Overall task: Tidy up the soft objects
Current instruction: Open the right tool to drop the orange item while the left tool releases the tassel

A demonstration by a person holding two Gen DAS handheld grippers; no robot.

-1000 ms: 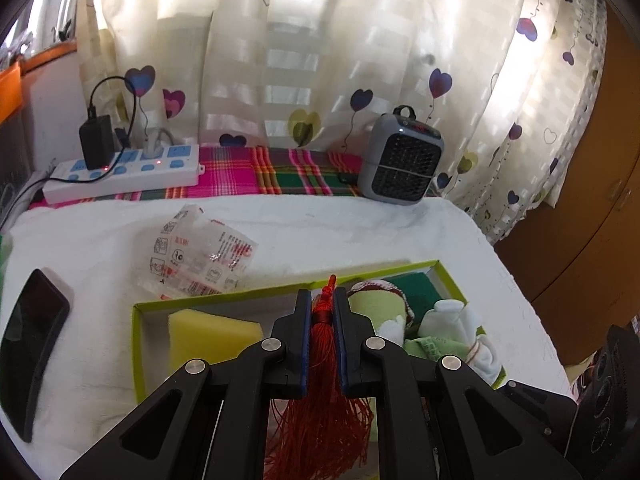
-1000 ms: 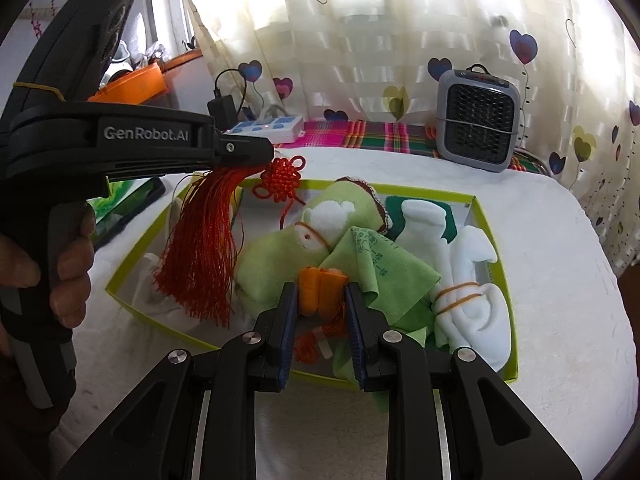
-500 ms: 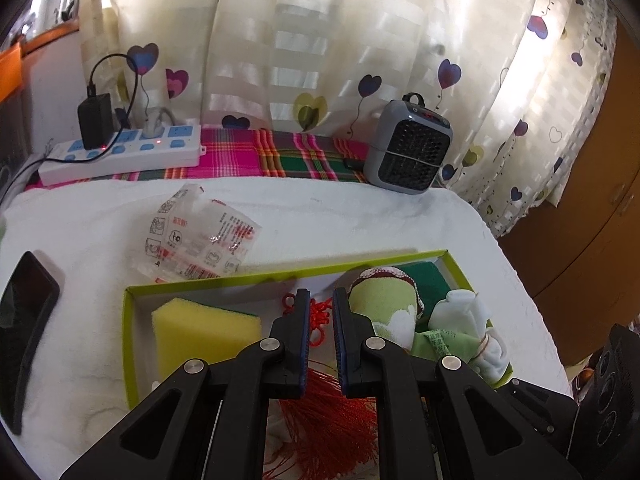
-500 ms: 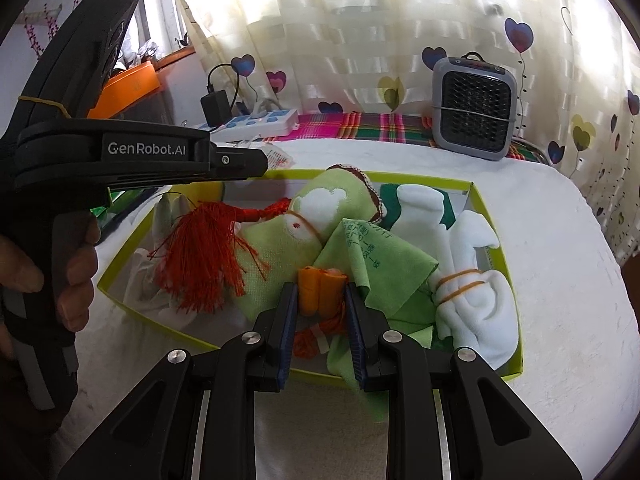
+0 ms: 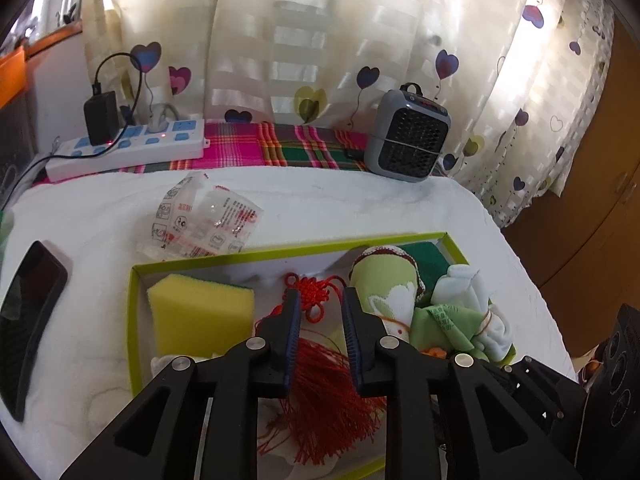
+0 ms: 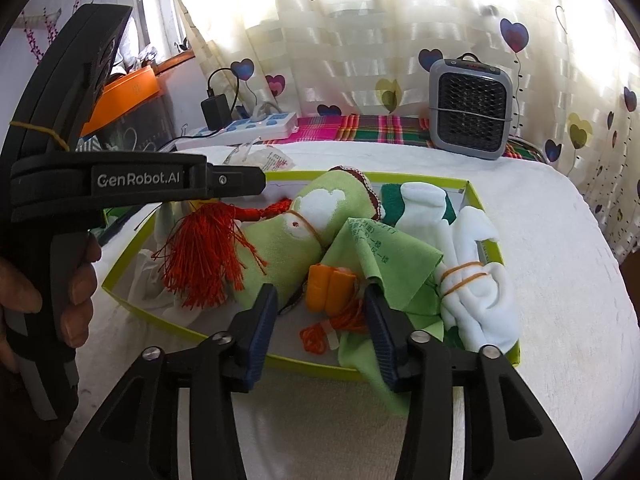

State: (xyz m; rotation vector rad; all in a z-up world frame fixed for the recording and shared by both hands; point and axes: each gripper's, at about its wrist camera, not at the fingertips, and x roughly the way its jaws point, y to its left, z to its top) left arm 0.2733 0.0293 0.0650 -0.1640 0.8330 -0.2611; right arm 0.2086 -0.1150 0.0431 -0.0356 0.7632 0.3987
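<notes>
Beyond the jaws we see a sunlit cream curtain (image 5: 320, 40) printed with hearts, a plaid cloth (image 5: 280, 148) beneath it, and a wooden cabinet (image 5: 600, 208) far right.

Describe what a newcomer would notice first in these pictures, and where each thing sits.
The red tassel with its knot lies at the left of the lime-green box, beside green and white rolled cloths. The right tongs are opening around an orange roll at the near edge. A grey heater stands by the curtain.

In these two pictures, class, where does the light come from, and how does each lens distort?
Left wrist view: daylight glows through the curtain, bleaching it; dark corners, bowed table edge. Right wrist view: same backlight, washed-out window; the heater leans.
</notes>
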